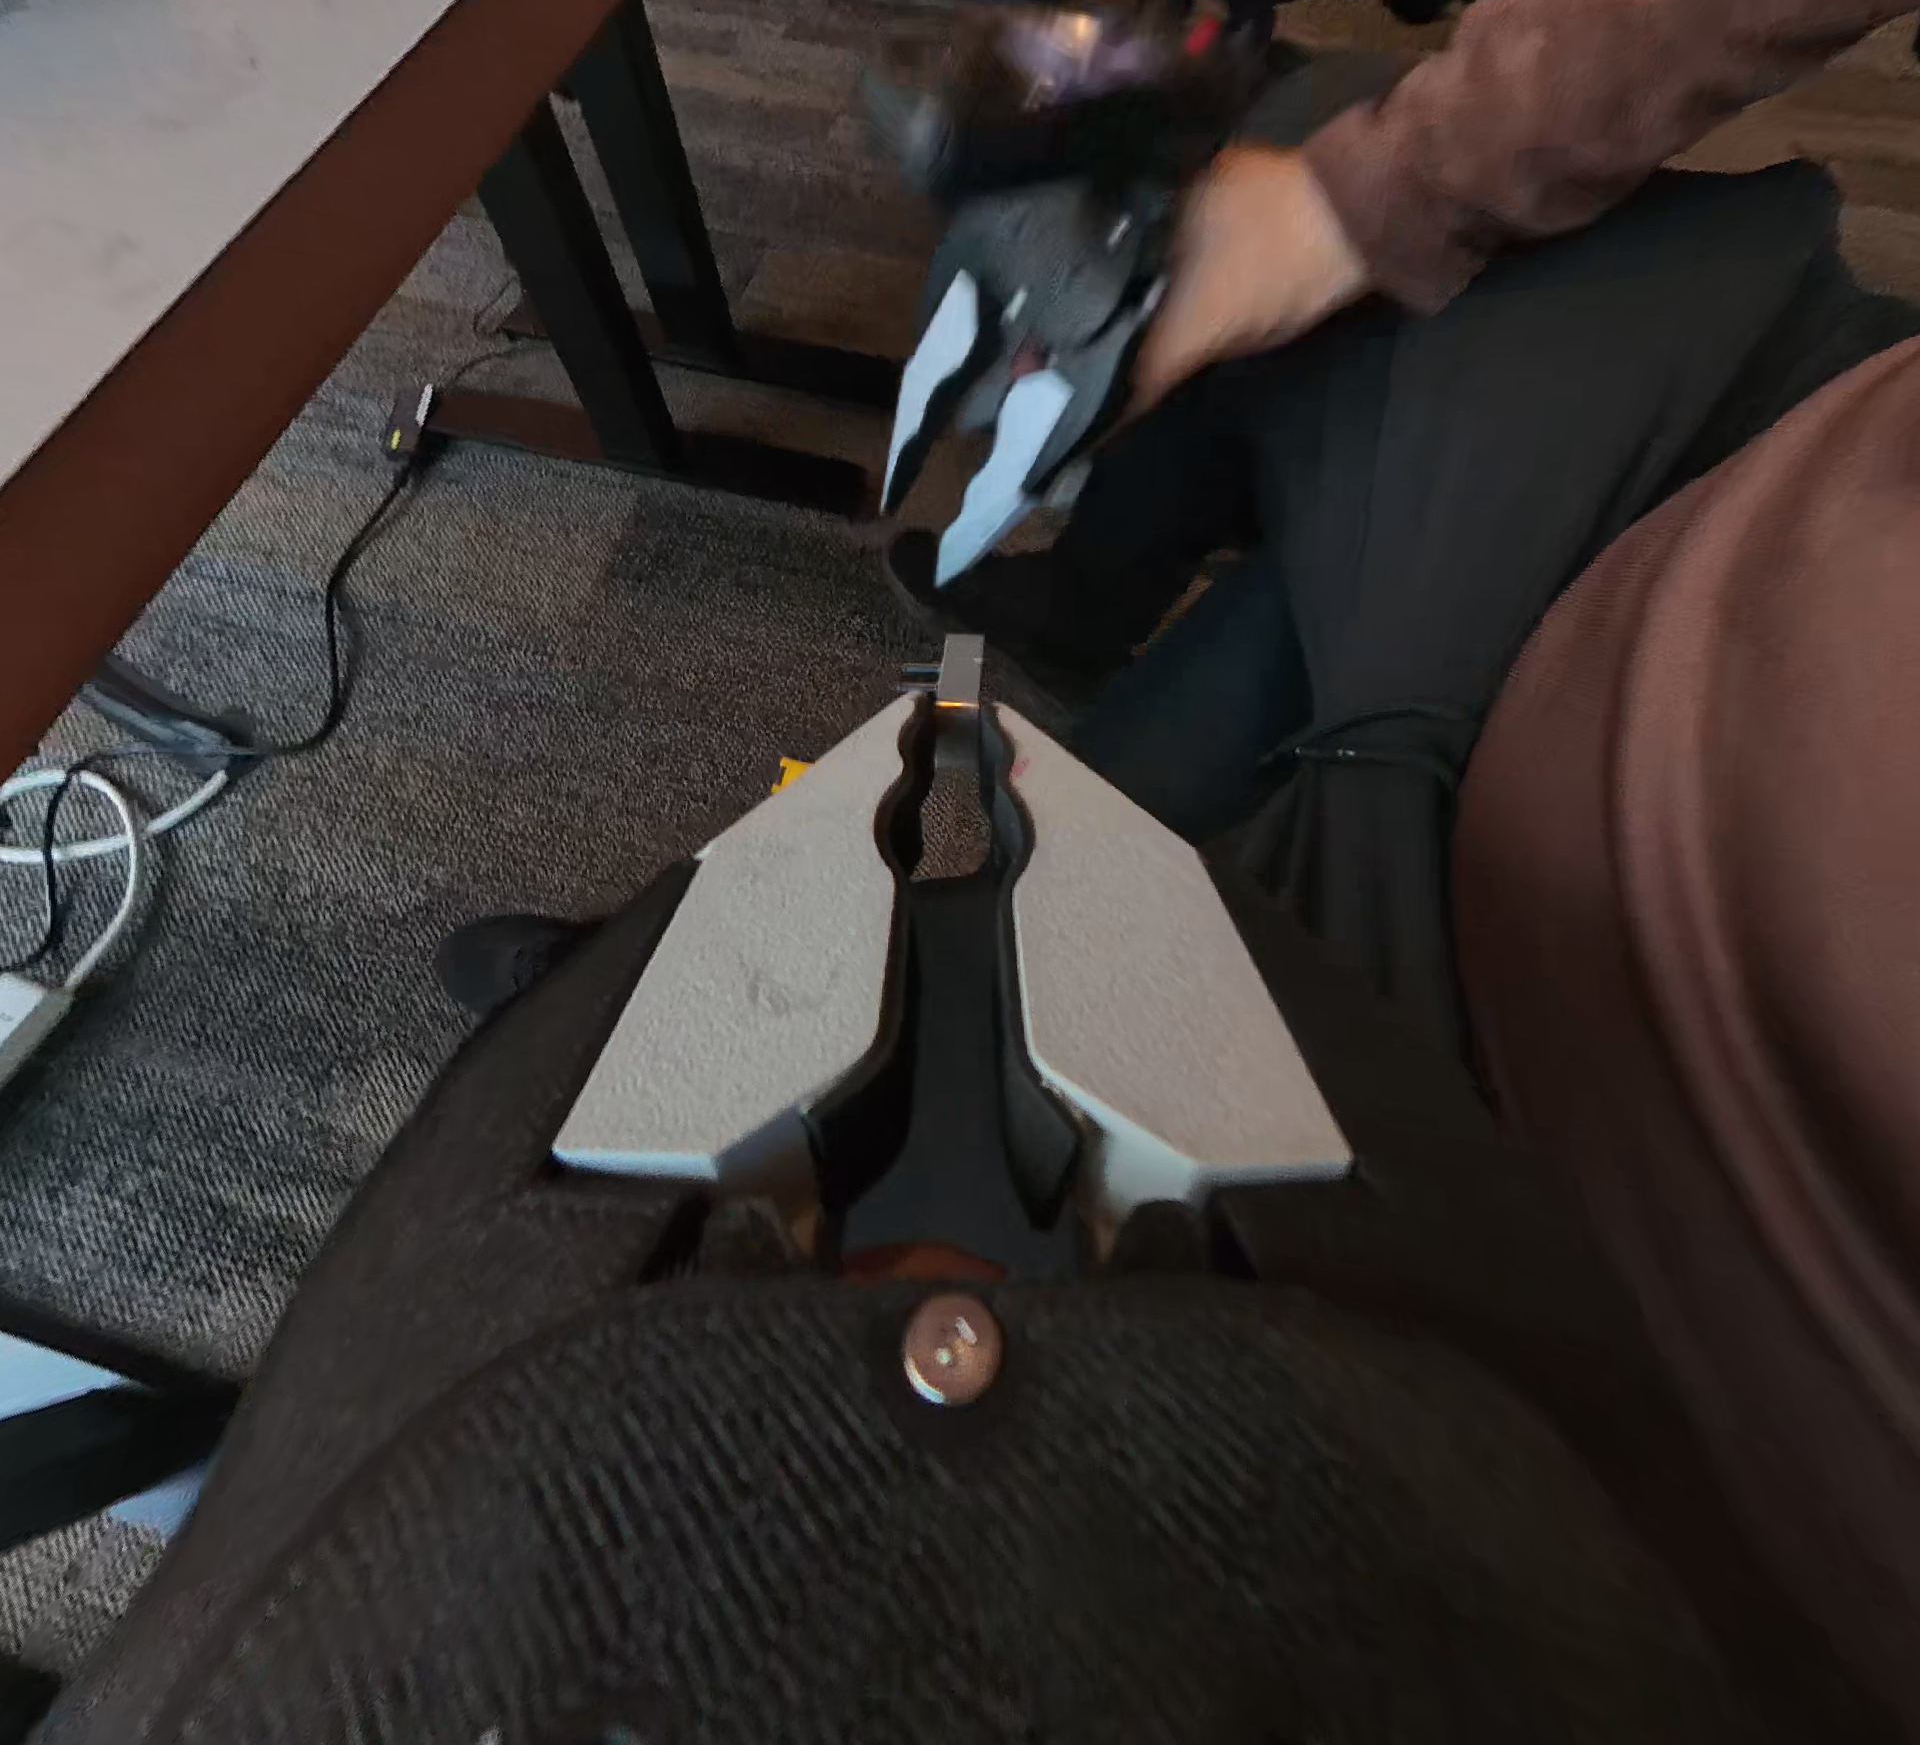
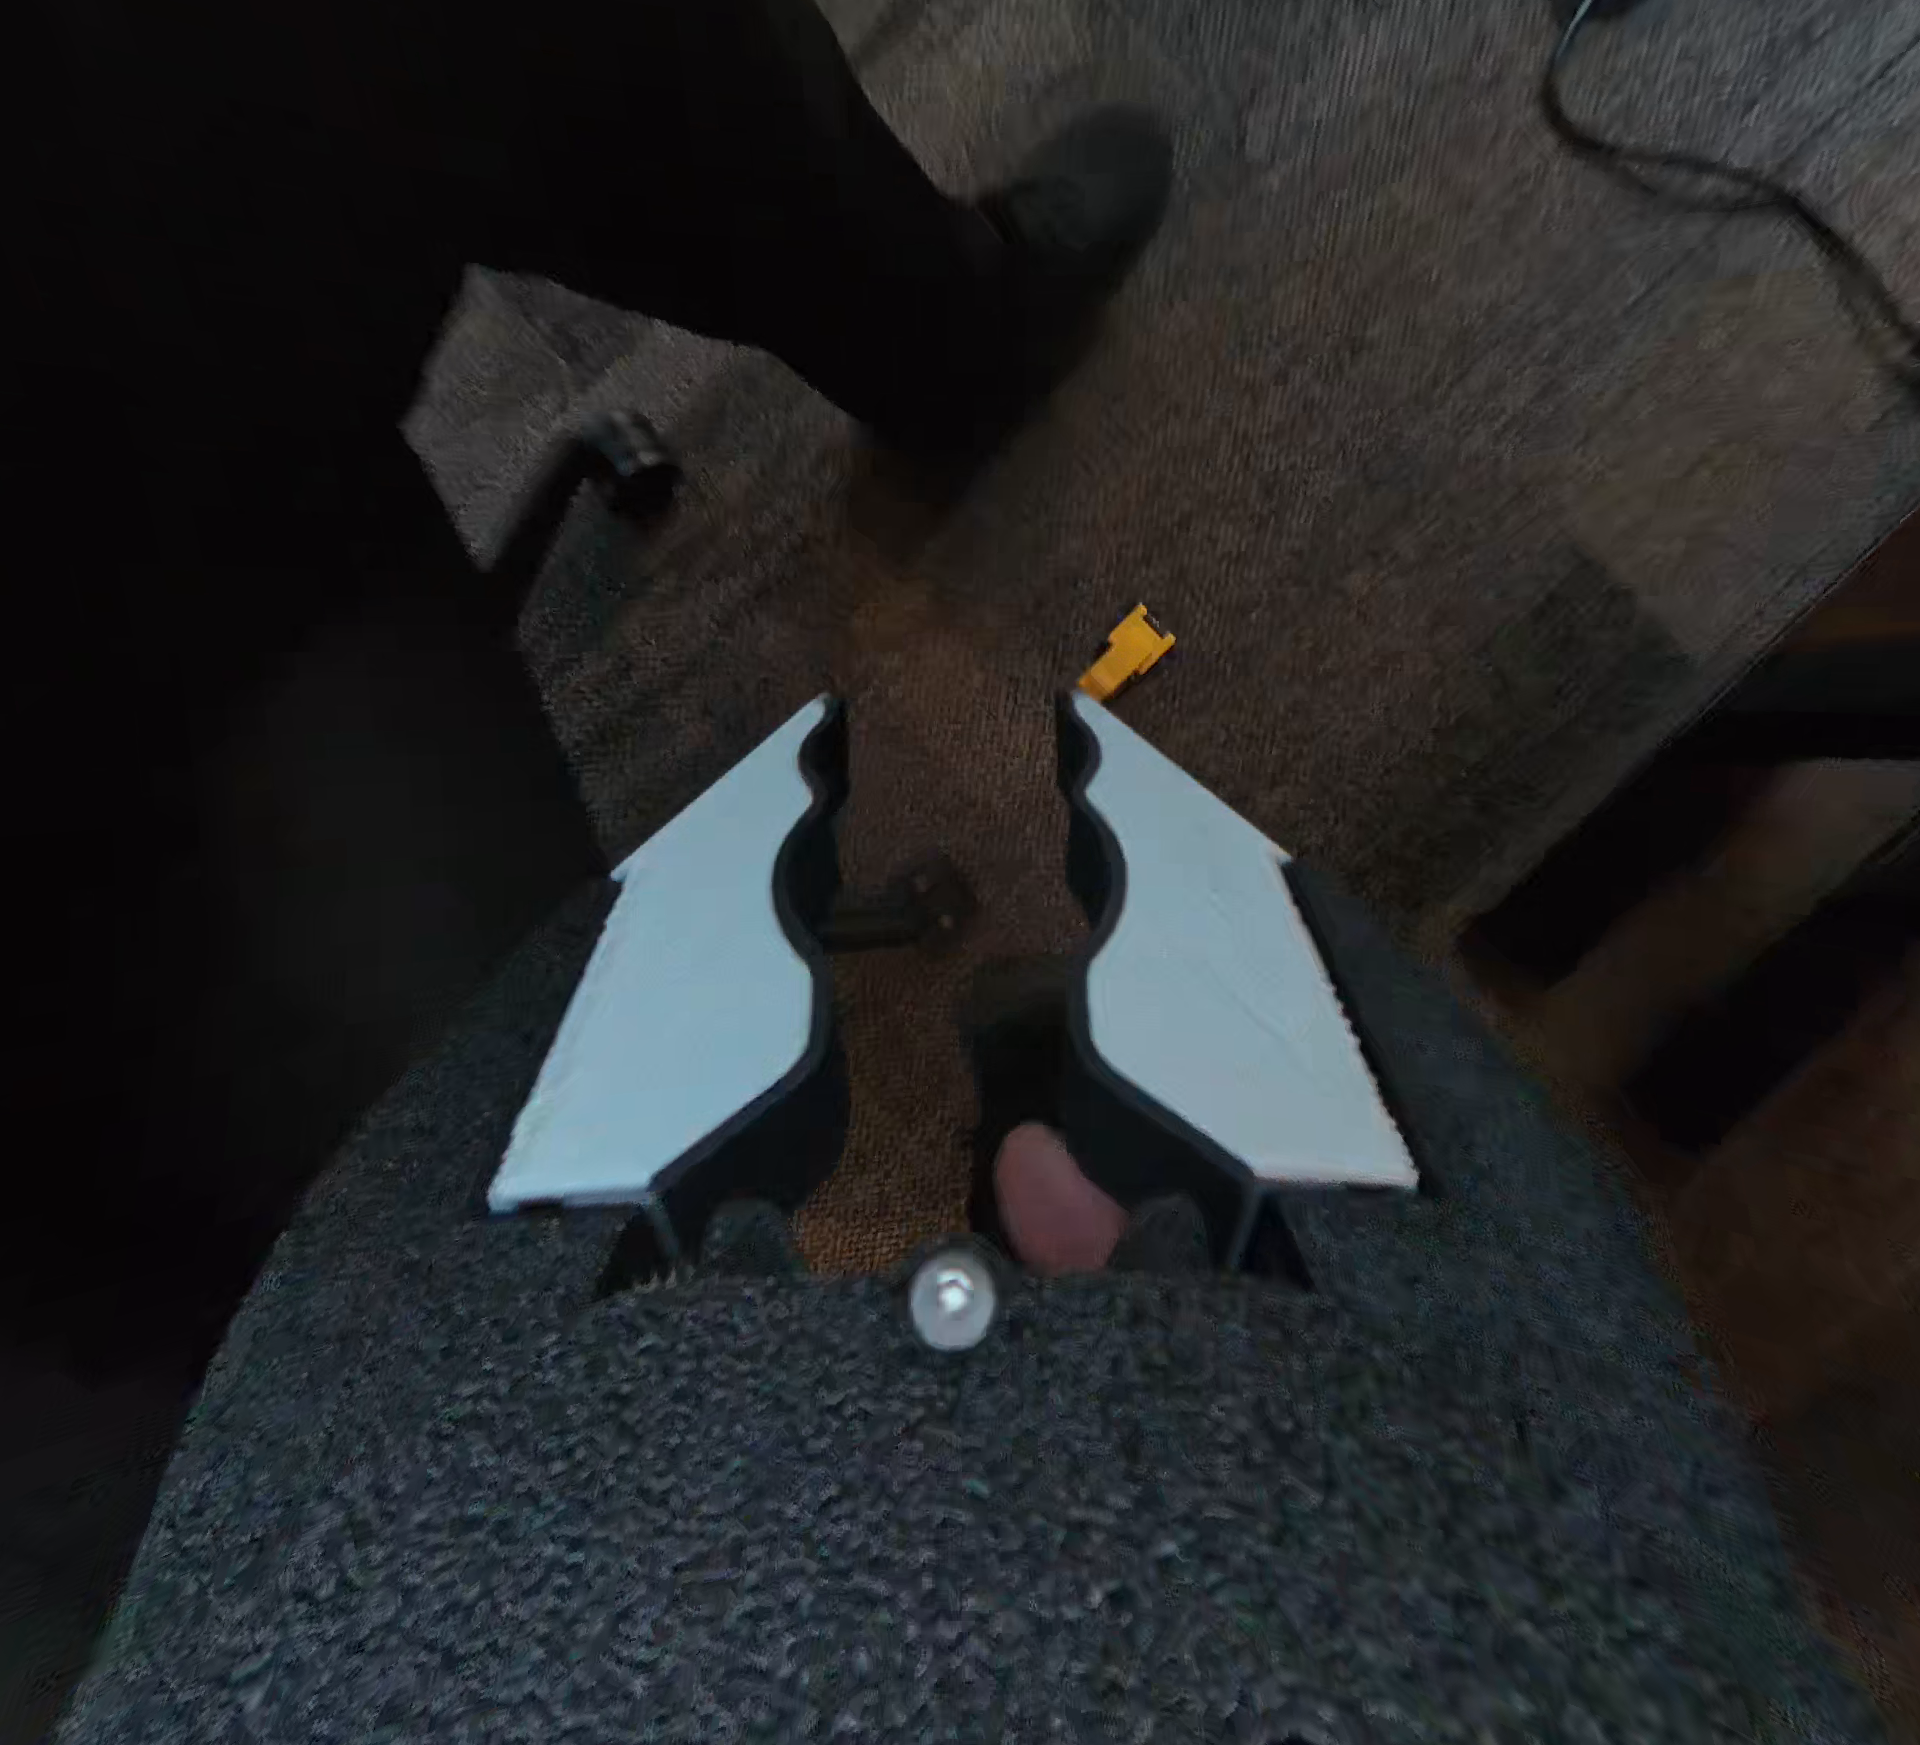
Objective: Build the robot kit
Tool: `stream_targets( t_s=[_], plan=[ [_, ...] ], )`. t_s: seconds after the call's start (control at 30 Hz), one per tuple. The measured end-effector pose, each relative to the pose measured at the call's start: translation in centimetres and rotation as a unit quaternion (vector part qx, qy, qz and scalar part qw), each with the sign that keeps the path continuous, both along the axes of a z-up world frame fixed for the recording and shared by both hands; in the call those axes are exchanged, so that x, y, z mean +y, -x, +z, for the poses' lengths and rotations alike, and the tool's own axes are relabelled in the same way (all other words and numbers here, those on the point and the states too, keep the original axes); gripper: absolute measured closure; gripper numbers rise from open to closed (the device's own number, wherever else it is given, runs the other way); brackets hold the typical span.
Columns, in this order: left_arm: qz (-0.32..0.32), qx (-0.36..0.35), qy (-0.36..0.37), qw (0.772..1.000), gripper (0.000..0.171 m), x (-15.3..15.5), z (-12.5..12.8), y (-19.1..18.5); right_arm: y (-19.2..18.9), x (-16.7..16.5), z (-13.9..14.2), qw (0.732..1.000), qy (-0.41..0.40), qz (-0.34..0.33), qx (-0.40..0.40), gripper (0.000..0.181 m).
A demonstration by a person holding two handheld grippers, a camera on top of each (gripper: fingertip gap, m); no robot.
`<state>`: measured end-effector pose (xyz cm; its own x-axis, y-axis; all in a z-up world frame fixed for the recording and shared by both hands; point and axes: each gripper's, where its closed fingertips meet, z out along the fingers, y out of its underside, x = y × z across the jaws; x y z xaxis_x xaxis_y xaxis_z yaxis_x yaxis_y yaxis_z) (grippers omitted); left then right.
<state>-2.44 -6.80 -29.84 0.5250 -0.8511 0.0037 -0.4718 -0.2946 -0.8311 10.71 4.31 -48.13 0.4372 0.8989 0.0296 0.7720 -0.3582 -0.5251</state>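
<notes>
In the left wrist view my left gripper [image 1: 951, 708] is shut on a small grey metal piece [image 1: 961, 669] that sticks out past its tips, above the carpet. My right gripper [image 1: 923, 537] shows blurred farther off in that view, held by a hand [image 1: 1236, 272], with its fingers apart. In the right wrist view my right gripper [image 2: 951, 708] is open and empty, pointing down at the carpet. A small yellow piece [image 2: 1127, 651] lies on the carpet just beyond its right fingertip. A small dark piece [image 2: 904, 906] lies on the carpet between the fingers.
A pale table top [image 1: 208, 137] with a brown edge and black legs [image 1: 582, 261] stands at the upper left. Cables [image 1: 332, 615] lie on the grey carpet at the left, and also show in the right wrist view [image 2: 1621, 85]. A person's black trouser leg [image 1: 1455, 552] and brown sleeve [image 1: 1610, 64] fill the right. The tips of one gripper are about 25 cm away from the tips of the other.
</notes>
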Motion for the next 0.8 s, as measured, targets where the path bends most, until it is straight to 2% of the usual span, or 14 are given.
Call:
stream_targets(
  t_s=[0.03, 0.13, 0.2, 0.33, 0.5, 0.63, 0.7, 0.8],
  plan=[
    [-0.016, 0.001, -0.013, 1.0, 0.166, 0.0, 0.2, -0.3, -0.3, 0.7, -3.2, 1.0, 0.015, -0.015, -0.022, 0.147],
    [-0.065, 0.018, -0.035, 0.997, 0.166, 0.1, -0.3, -1.3, -1.6, 3.4, -13.2, 0.992, 0.061, -0.082, -0.074, 0.128],
    [-0.101, 0.017, -0.038, 0.994, 0.167, 0.1, -0.8, -2.4, -3.1, 4.7, -20.0, 0.984, 0.085, -0.108, -0.113, 0.13],
    [-0.138, 0.03, -0.046, 0.989, 0.166, 0.2, -2.6, -3.1, -4.6, 7.0, -30.2, 0.976, 0.097, -0.146, -0.129, 0.135],
    [-0.086, 0.01, -0.025, 0.996, 0.167, 1.9, -4.6, -1.3, -2.6, 9.8, -37.7, 0.982, 0.074, -0.125, -0.122, 0.134],
    [-0.043, 0.024, -0.026, 0.998, 0.167, 4.6, -6.9, -0.6, -0.9, 12.4, -41.6, 0.98, 0.077, -0.131, -0.127, 0.134],
    [-0.037, 0.029, -0.025, 0.999, 0.167, 5.6, -8.1, -0.7, -0.5, 13.8, -43.5, 0.976, 0.088, -0.153, -0.13, 0.134],
    [-0.032, 0.034, -0.002, 0.999, 0.167, 6.0, -10.2, -0.6, -0.9, 15.2, -46.5, 0.957, 0.127, -0.223, -0.135, 0.134]
  ],
)
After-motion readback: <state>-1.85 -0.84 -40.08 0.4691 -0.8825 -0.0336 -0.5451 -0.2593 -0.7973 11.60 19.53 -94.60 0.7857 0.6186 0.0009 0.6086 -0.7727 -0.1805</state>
